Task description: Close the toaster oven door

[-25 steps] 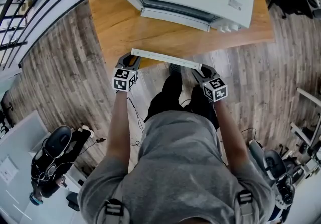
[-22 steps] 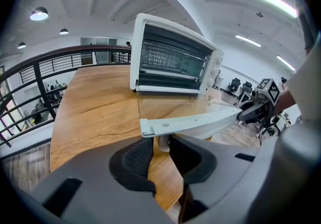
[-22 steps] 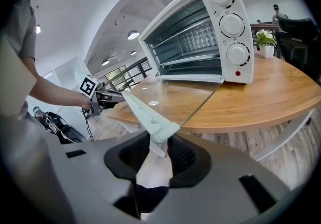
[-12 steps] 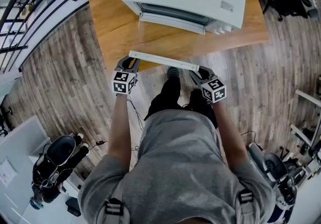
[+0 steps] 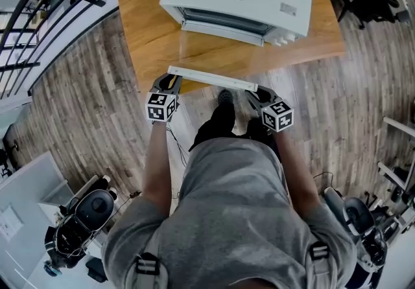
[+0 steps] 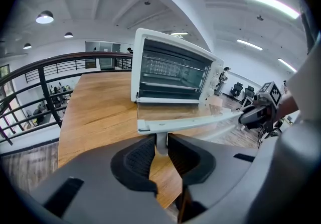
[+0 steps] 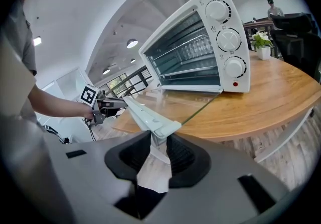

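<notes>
Hardly anything has shifted: left hand-held gripper (image 6: 160,143) and right hand-held gripper (image 7: 158,148) both clamp the handle (image 5: 213,78) of the open toaster oven door (image 5: 217,54).

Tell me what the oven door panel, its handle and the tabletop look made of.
The door panel looks like clear glass: the tabletop shows through it. The door handle is matte white, plastic or painted metal, unclear which. The tabletop looks like wood or wood-look laminate: grain shows.
</notes>
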Demonstrator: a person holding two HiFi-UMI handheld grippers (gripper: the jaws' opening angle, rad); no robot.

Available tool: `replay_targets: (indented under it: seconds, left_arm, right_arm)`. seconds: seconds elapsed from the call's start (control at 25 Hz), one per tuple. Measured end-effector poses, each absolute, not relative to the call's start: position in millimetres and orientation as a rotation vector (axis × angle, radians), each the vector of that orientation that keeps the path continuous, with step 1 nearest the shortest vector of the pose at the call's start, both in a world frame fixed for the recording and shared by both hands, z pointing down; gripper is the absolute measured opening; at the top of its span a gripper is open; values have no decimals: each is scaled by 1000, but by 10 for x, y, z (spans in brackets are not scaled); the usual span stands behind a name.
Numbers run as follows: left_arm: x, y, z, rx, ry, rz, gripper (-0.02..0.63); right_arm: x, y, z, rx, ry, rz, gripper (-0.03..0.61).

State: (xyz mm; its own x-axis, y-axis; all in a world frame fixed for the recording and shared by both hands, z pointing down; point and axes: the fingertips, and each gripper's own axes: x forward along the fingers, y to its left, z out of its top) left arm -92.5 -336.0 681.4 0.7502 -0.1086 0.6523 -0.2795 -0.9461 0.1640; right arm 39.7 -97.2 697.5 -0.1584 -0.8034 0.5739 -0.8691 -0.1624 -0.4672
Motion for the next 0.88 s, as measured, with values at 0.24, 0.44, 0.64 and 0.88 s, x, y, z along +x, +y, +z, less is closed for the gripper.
replay_targets:
  seconds: [0.24, 0.44, 0.64, 0.88]
  left_arm:
    - [-923, -3398, 6706, 2711, -316, 963, 95]
    - [-886, -3381, 6625, 2719, -333, 946, 95]
    - [-880, -3396, 6539, 2717, -356, 945, 95]
    - [-849, -3399, 6476, 2723, -368, 923, 95]
  right_arm:
    - [414, -1019, 6875, 2015, -1998, 1238, 106]
    - [454, -999, 6801, 2031, -2010, 1245, 107]
    - [466, -1018, 6709, 2040, -2016, 1242, 108]
    - [502, -1022, 6648, 2074, -2019, 1240, 108]
